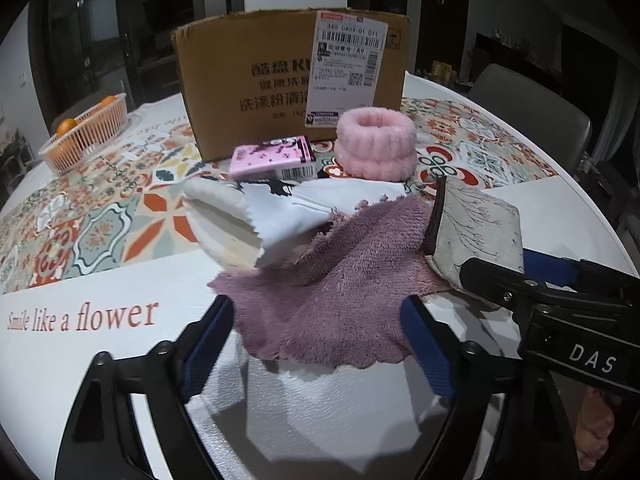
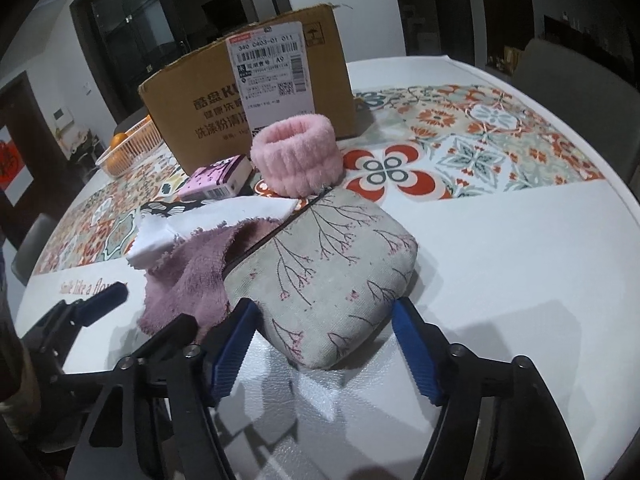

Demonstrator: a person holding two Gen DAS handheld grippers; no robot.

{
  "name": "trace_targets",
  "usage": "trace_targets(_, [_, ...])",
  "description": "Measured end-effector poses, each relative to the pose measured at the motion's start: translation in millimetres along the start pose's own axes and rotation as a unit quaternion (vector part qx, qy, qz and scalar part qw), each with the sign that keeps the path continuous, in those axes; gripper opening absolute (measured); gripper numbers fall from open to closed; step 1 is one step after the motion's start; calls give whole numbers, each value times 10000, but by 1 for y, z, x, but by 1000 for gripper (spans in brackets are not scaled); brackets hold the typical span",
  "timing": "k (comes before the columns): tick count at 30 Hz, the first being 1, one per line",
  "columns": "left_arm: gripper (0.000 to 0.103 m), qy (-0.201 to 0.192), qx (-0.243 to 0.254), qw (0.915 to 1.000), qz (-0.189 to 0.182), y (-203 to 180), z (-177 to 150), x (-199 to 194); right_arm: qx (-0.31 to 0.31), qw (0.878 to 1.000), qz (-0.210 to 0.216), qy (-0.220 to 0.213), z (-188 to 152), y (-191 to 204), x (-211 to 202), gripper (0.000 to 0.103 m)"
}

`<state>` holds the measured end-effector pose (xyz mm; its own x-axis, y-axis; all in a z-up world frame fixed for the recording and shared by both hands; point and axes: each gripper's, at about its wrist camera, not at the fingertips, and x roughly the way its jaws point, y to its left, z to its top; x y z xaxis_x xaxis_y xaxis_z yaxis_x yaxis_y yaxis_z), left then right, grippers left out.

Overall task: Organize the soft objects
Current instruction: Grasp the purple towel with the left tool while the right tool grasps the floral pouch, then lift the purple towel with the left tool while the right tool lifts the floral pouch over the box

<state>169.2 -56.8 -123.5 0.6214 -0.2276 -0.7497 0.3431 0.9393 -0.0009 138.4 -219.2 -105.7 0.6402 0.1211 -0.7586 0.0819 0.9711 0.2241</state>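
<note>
**Both claws poised over the soft pile**

Here we are at the round table [image 1: 560, 208], and the left gripper [image 1: 320, 344] hangs low over the purple fluffy cloth [image 1: 340, 280], blue pads either side of its near edge. The jaws stand apart, nothing pinched; whether the pads brush the fabric is hard to tell. Beside it, the right gripper [image 2: 324, 344] straddles the near corner of the grey floral pouch [image 2: 320, 272]. Its left pad sits close against the pouch's side, the right pad just clear, so no grip yet.

The purple cloth lies partly under the pouch and partly under a white cloth [image 1: 280, 216], whose folded end rears up and hides what is beneath. Behind them a pink fluffy band [image 1: 376, 144] stands upright, and a pink packet [image 1: 272, 158] lies just beside it, its print too blurred to read.

The cardboard box [image 1: 248, 80] stands at the back, top edge ragged, its inside out of sight. Far left, an orange basket [image 1: 88, 132] holds oranges, cut off by the box in the right wrist view. The patterned mat [image 1: 80, 216] carries lettering, half covered in the right view by the left gripper.
</note>
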Motion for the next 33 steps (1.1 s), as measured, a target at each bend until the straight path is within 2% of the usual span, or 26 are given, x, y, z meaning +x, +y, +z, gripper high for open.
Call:
trace_targets(4, [65, 229, -38, 9996, -150, 1, 1, 9, -61, 10000, 3, 49, -1, 2, 4, 57])
trace_targets(9, [50, 206, -40, 9996, -204, -1, 1, 7, -151, 9999, 1, 3, -4, 6, 2, 39])
trace_targets(11, [37, 199, -57, 9996, -217, -1, 0, 6, -162, 9999, 18, -14, -5, 7, 0, 31])
trace_targets(12, [34, 195, -69, 9994, -279, -1, 0, 6, -124, 9999, 70, -7, -5, 6, -1, 28])
trace_targets(14, [23, 184, -93, 9992, -354, 0, 0, 4, -77, 9999, 98, -21, -5, 5, -2, 25])
trace_targets(17, [14, 142, -168, 9985, -495, 1, -2, -1, -33, 9999, 87, -87, -4, 5, -8, 20])
trace_targets(22, [11, -48, -314, 9969, -727, 2, -1, -16, -96, 9996, 139, -245, -3, 9, -18, 16])
trace_targets(33, [9, -723, -346, 9943, -697, -2, 9, -61, 77, 9982, 225, -556, 0, 8, -41, 13])
